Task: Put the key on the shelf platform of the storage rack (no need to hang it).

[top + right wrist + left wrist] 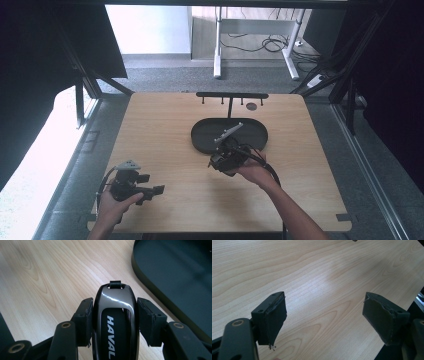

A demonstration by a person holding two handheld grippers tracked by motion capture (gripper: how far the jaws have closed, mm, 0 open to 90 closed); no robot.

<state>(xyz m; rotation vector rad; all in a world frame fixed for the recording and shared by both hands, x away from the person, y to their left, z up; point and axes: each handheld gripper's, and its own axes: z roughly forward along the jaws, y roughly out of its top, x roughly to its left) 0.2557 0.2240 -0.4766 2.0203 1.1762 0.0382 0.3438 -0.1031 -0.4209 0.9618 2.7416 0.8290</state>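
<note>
Right gripper view: right gripper [114, 315] clamps a black HAVAL car key fob [115, 322], long axis along the jaws, beside the oval black tray [150, 287] lying ahead-right; left gripper [325, 315] gapes wide, well apart.

We see tray [202, 137] mid-table [165, 125], rack [232, 95] behind it; key fob [115, 315] just beside tray's near-left rim, btw right gripper [113, 320] jaws.
</note>
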